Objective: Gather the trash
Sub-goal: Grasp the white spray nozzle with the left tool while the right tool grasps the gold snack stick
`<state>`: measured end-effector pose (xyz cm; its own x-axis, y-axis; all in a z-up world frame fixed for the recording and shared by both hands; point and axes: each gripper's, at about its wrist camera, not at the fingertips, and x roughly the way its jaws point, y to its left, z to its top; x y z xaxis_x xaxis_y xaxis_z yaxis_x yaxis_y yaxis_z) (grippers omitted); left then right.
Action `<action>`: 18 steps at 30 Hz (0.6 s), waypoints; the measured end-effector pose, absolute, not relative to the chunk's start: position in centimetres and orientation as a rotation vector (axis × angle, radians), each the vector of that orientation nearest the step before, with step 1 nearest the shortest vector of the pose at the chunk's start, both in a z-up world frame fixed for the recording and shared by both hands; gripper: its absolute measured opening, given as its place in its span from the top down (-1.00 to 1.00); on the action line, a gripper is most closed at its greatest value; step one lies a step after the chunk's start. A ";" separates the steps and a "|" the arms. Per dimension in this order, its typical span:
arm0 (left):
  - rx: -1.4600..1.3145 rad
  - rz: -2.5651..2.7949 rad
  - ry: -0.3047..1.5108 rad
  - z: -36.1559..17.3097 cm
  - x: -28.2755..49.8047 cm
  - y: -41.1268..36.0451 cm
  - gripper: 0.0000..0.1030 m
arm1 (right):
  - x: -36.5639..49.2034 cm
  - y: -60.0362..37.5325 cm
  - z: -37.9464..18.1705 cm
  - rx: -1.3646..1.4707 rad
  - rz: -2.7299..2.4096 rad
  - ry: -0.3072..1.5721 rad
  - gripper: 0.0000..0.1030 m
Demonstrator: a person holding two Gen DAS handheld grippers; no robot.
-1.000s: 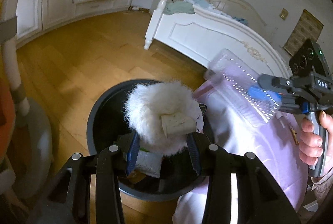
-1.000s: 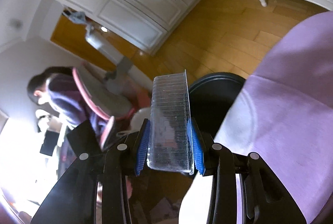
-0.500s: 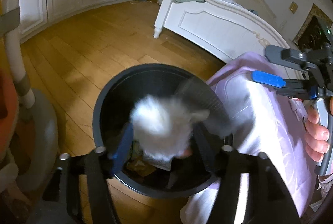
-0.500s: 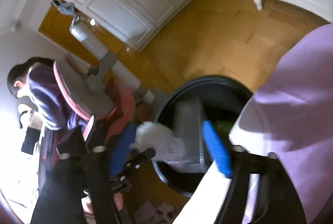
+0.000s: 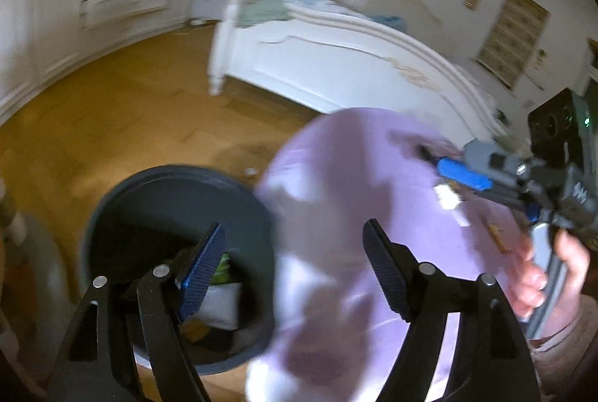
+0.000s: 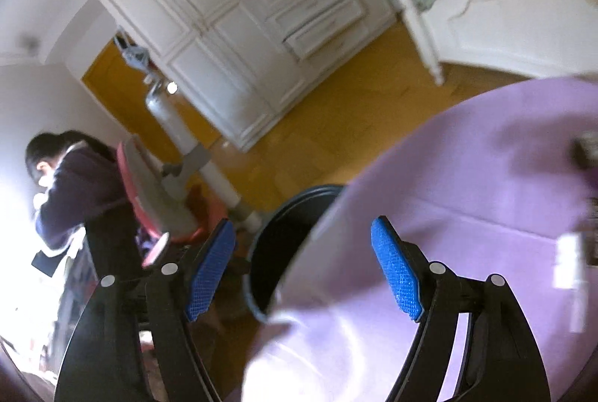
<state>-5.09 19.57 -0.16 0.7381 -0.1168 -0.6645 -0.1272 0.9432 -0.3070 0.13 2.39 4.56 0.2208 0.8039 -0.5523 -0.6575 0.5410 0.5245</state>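
As jaws just spread, left tongs (image 5: 295, 261) empty, right tongs (image 6: 304, 265) empty, beside bin (image 5: 157, 189).

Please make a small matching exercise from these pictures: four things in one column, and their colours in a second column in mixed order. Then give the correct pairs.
Things:
1. trash bin
2. table cover
3. bed frame
4. pads of the right gripper

Colours:
a. white
b. blue
c. dark grey
d. lilac

Pairs: 1-c, 2-d, 3-a, 4-b
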 end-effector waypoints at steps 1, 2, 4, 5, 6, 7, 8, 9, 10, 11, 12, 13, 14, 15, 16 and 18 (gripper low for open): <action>-0.338 -0.035 0.744 0.2 -4.1 17.8 -0.46 | 0.3 1.0 4.7 0.189 0.994 0.871 -0.46; -0.335 -0.058 0.747 0.4 -3.5 16.9 -0.46 | 0.6 -1.1 4.8 0.183 0.958 0.852 -0.46; -0.320 -0.129 0.766 0.5 -1.6 13.6 -0.46 | 1.2 -4.8 4.9 0.166 0.881 0.825 -0.46; -0.307 -0.153 0.775 0.4 -0.8 12.1 -0.46 | 1.3 -6.5 4.9 0.157 0.845 0.816 -0.46; -0.292 -0.181 0.789 0.2 0.3 10.2 -0.46 | 1.6 -8.8 4.7 0.145 0.796 0.810 -0.46; -0.283 -0.201 0.803 0.0 1.2 8.8 -0.46 | 1.7 -10.2 4.5 0.135 0.763 0.809 -0.46; -0.277 -0.220 0.817 -0.2 2.0 7.7 -0.46 | 1.7 -11.5 4.2 0.123 0.729 0.809 -0.46; -0.271 -0.240 0.833 -0.6 3.1 6.2 -0.46 | 1.8 -13.3 3.8 0.103 0.687 0.813 -0.46; -0.265 -0.253 0.846 -1.0 3.8 5.1 -0.46 | 1.9 -14.6 3.5 0.089 0.665 0.817 -0.46; -0.260 -0.262 0.856 -1.3 4.5 4.2 -0.46 | 1.9 -15.6 3.1 0.077 0.645 0.822 -0.46; -0.256 -0.269 0.867 -1.7 5.3 3.2 -0.46 | 1.9 -16.4 2.6 0.065 0.630 0.830 -0.46; -0.256 -0.270 0.874 -2.0 5.7 2.5 -0.46 | 1.8 -17.3 2.1 0.049 0.613 0.843 -0.46; -0.255 -0.267 0.885 -2.5 6.5 1.8 -0.46 | 1.9 -18.0 1.6 0.036 0.604 0.852 -0.46; -0.252 -0.262 0.892 -2.6 7.2 1.4 -0.46 | 1.7 -18.3 1.2 0.020 0.596 0.859 -0.46; -0.245 -0.248 0.900 -3.0 7.6 0.9 -0.46 | 1.7 -18.5 0.7 -0.003 0.592 0.870 -0.46; -0.234 -0.222 0.917 -3.4 8.4 0.4 -0.46 | 1.6 -18.4 0.0 -0.034 0.587 0.885 -0.46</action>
<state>8.44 0.41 -3.43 0.5890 -0.2880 -0.7551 0.0897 0.9519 -0.2931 1.60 -18.38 0.03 0.4874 0.4690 -0.7365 -0.4964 0.8427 0.2082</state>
